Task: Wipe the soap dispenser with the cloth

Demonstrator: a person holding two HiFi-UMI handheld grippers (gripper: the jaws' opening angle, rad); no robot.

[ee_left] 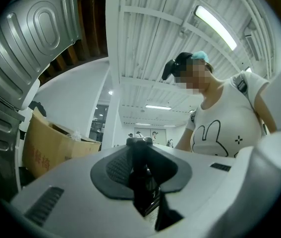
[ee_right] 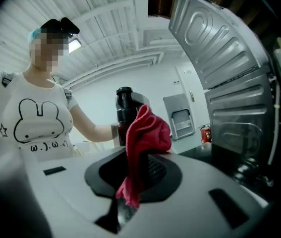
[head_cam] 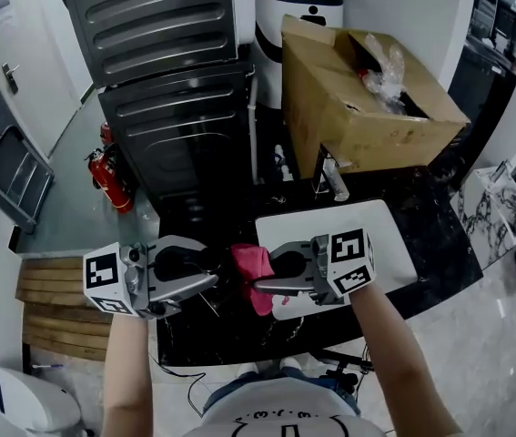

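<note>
Right gripper view: the right gripper (ee_right: 139, 172) pinches a crumpled red fabric cloth (ee_right: 147, 133) just beside a dark plastic pump soap dispenser (ee_right: 124, 110) — clamped between the left gripper's (ee_left: 141, 170) narrowed jaws. Hard rubbing could tug the cloth free — or twist the bottle loose.

Box: ahead of you, an open cardboard box (head_cam: 367, 107) stands on the dark table (head_cam: 440, 235), with crumpled plastic (head_cam: 383, 66) inside.
Board: a white board (head_cam: 389, 235) lies flat before it.
Extinguisher: a red fire extinguisher (head_cam: 107, 178) stands to your left, beside the grey ribbed cabinet (head_cam: 176, 126).
Slats: wooden slats (head_cam: 53, 303) lie at your lower left.
</note>
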